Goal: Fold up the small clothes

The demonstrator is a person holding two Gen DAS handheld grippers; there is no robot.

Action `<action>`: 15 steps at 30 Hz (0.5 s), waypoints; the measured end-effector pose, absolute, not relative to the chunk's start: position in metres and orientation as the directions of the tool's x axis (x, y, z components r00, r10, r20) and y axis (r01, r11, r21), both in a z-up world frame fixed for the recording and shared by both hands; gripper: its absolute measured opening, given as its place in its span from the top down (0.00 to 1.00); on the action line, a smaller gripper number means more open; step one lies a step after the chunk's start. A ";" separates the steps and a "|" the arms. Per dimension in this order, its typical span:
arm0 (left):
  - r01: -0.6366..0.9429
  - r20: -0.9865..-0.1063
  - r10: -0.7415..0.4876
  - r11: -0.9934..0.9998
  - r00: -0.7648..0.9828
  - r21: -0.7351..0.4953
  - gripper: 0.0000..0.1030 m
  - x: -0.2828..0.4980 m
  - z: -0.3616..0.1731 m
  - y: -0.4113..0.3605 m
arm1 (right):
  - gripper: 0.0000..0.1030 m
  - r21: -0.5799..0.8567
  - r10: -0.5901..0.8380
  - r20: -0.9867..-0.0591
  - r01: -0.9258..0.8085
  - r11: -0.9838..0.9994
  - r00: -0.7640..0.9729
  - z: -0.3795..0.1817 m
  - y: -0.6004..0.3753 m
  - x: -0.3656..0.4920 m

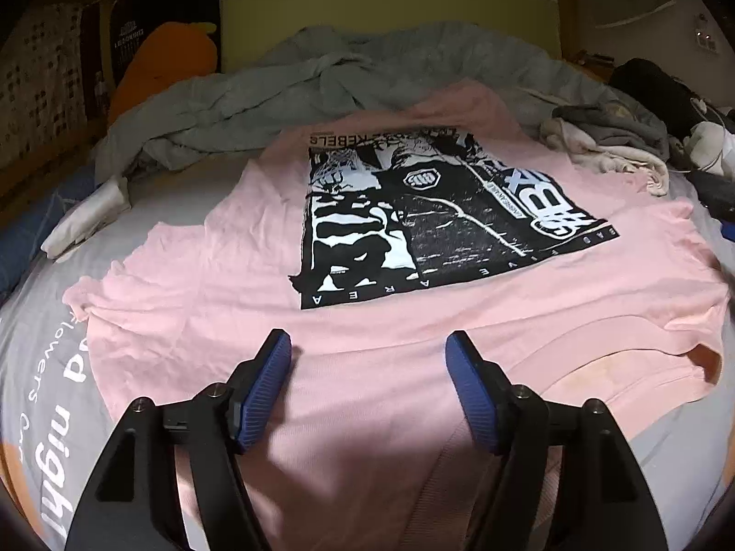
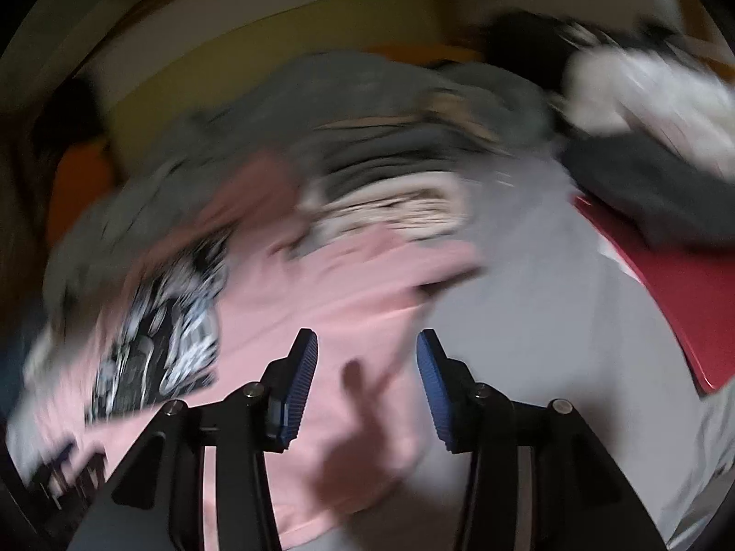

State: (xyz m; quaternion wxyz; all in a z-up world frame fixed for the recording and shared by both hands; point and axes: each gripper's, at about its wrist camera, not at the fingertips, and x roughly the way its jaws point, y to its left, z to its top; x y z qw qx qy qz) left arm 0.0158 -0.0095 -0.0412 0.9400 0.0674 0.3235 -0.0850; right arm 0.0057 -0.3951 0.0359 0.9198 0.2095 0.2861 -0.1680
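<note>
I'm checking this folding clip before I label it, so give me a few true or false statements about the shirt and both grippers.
1. The pink T-shirt lies print side up on the bed. True.
2. The left gripper is clamped on the shirt's hem. False: it is open above the fabric, nothing pinched.
3. A grey garment is bunched up beyond the shirt. True.
4. The right gripper holds a sleeve. False: it is open, with nothing between the pads.
5. The shirt's print is red and yellow. False: it is black and white.
</note>
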 end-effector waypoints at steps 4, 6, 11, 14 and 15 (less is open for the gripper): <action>0.203 -0.628 -0.119 0.977 0.769 0.063 0.31 0.016 -0.042 -0.009 | 0.55 0.463 -0.101 -0.657 0.506 0.728 0.748 0.016 -0.449 -0.003; 0.202 -0.635 -0.124 0.978 0.763 0.052 0.30 0.018 -0.042 -0.007 | 0.56 0.539 -0.010 -0.663 0.487 0.687 0.748 0.006 -0.459 -0.008; 0.197 -0.641 -0.120 0.979 0.758 0.049 0.29 0.018 -0.042 -0.006 | 0.62 0.573 0.130 -0.656 0.377 0.728 0.744 -0.002 -0.440 -0.012; 0.198 -0.641 -0.121 0.979 0.758 0.048 0.29 0.018 -0.042 -0.006 | 0.66 0.536 0.107 -0.674 0.385 0.751 0.731 -0.007 -0.431 -0.008; 0.198 -0.642 -0.123 0.979 0.757 0.047 0.29 0.018 -0.042 -0.006 | 0.66 0.535 0.102 -0.674 0.388 0.750 0.731 -0.009 -0.431 -0.006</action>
